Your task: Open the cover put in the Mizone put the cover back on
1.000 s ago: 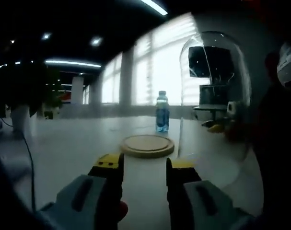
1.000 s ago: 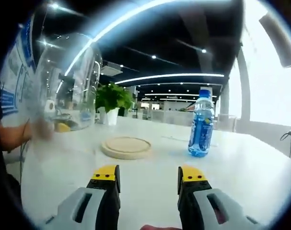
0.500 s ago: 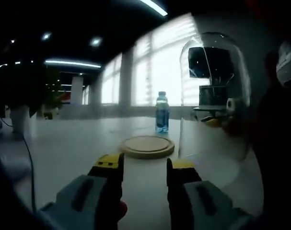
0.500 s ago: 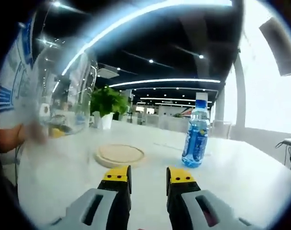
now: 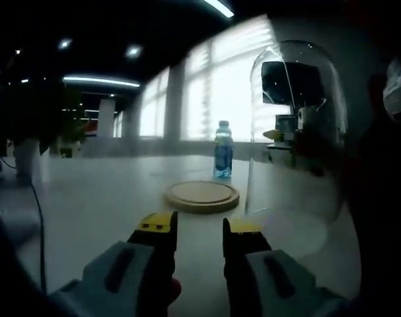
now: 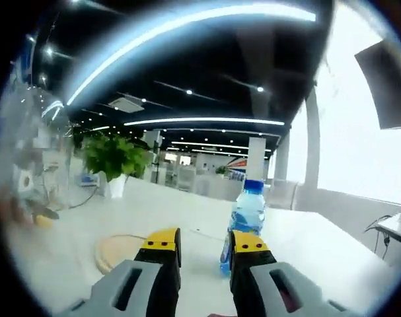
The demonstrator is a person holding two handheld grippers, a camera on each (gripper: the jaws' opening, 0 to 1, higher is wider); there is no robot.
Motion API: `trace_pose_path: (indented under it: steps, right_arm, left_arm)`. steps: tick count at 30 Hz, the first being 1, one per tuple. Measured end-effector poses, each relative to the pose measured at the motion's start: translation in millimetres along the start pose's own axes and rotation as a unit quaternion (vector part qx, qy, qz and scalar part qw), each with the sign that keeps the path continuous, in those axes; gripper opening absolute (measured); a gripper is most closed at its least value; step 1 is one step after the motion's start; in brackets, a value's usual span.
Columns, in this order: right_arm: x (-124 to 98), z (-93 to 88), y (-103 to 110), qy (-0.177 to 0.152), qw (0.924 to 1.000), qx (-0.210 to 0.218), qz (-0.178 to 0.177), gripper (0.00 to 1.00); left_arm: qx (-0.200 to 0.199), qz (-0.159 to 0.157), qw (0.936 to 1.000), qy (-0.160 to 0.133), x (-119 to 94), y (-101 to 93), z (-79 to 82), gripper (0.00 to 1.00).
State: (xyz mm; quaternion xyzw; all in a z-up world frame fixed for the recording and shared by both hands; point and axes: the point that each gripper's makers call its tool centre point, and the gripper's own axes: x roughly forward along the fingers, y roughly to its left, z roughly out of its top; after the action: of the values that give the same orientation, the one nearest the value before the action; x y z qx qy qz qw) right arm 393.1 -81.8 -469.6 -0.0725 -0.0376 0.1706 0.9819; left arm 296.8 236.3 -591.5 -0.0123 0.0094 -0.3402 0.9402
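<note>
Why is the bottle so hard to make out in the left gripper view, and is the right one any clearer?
Left gripper view: bright windows backlight the bottle, the room is dim, and the glass cover carries reflections. Right gripper view: brighter, the bottle reads clearly, though the ceiling lights streak and the glass cover smears at the edge.

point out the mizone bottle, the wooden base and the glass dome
Mizone bottle (image 6: 243, 224), right gripper view, on its blue label.
Wooden base (image 5: 201, 195), left gripper view, middle of its top.
Glass dome (image 5: 296, 125), left gripper view, on its clear wall.
</note>
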Motion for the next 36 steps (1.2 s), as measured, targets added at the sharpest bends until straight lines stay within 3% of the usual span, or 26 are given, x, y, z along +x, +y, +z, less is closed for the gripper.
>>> trace_pose_path:
  steps: [5,12,17,23,29,36]
  right_arm:
    - [21,38.0,-16,-0.024,0.9996,0.006,-0.014,0.22]
    - [48,51.2,-33,-0.022,0.9991,0.029,-0.023,0.23]
    - [68,46.4,-50,-0.001,0.9990,0.009,-0.045,0.27]
    - [93,32.8,-64,0.027,0.9982,0.006,-0.053,0.28]
    - [114,23.6,-69,0.036,0.9977,0.001,-0.057,0.32]
    - [133,25.7,-82,0.029,0.9968,0.033,-0.067,0.32]
  left_arm:
    - [-0.007,0.003,1.0000,-0.004,-1,1.1,1.6,0.19]
    - [-0.018,0.001,0.9998,0.006,0,0.9,-1.7,0.18]
    - [-0.022,0.003,0.9997,-0.009,-1,3.4,3.7,0.19]
    - [-0.021,0.002,0.9998,0.004,1,2.5,-1.1,0.19]
    - [-0.030,0.002,0.9995,0.009,1,4.0,-3.3,0.19]
    - [-0.020,-0.002,0.9997,0.017,1,0.9,-6.4,0.19]
